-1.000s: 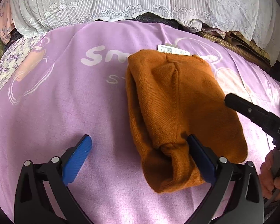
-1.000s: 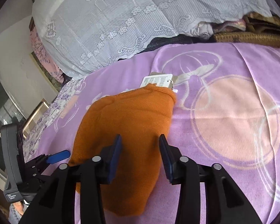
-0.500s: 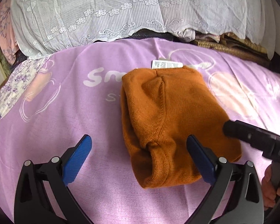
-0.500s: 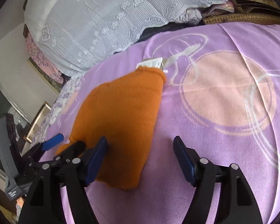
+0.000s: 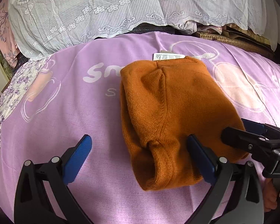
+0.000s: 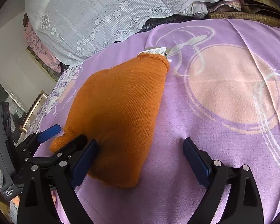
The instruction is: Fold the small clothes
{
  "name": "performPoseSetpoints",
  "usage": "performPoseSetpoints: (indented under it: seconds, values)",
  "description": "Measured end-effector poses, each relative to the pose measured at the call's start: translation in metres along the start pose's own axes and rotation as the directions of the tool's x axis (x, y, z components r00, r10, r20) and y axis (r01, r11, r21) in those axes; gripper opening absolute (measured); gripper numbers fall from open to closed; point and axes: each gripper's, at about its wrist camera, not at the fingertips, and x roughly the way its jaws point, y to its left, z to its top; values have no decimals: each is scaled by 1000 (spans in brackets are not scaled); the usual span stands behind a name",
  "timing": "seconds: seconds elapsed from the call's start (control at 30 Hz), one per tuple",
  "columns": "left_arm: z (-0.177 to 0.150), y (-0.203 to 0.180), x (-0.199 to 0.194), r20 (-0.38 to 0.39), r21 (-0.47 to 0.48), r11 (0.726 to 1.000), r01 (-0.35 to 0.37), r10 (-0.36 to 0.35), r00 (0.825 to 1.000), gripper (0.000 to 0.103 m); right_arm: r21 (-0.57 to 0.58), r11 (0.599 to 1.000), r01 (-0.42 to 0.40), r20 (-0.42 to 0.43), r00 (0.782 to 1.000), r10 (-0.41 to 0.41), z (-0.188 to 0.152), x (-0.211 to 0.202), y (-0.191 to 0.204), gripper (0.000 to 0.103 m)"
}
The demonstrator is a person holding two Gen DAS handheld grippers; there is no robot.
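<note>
While both wrist cameras are looking down at a slant, a purple bedspread (image 5: 69, 112) is filling most of each view, lying over a bed and printed with white lettering and pale peach rounds. Behind it, a white lace cover (image 5: 106, 9) is draping over a heap at the far edge. An orange knitted garment (image 5: 169, 112) is lying folded into a compact bundle near the middle of the bedspread, its white tag (image 5: 167, 57) sticking out at the far end.

Only the left wrist view is showing the garment's raised seam and the rolled cuff at the near end; the right wrist view is showing its smooth side and the large peach round beside it. The right wrist view alone is also taking in a pale wall and a framed dark opening at the left.

The left gripper (image 5: 140, 160) is standing wide open, gripping nothing: one blue pad is hanging over bare bedspread, the other is lying against the near end of the garment. The right gripper (image 6: 141, 160) is opening, its jaws already wide, with the near corner of the garment lying between them and not pinched; one pad is resting by the knit, the other over purple cloth. Each gripper is appearing at the edge of the other's view, and a person's fingers (image 5: 270, 196) are showing low at the right of the left wrist view.
</note>
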Motion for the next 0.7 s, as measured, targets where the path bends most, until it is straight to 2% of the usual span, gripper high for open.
performPoseSetpoints:
  seconds: [0.13,0.4,0.57,0.7]
  values:
    - [0,-1,-1,5,7,1000,-4,4,1000,99,-10,1000,-4,-8,1000,4,0,1,3,99]
    - [1,-1,-2,4,7,1000,-1,1,1000,99,-8,1000,-3,-12,1000,3,0,1,3,99]
    - [3,7,-3,-14,-33,995,92,-93,996,98,9,1000,-17,-8,1000,17,0,0,0,100]
    - [5,19,-1,-30,-104,973,208,-212,977,98,30,999,-35,-1,999,35,0,-1,-3,100]
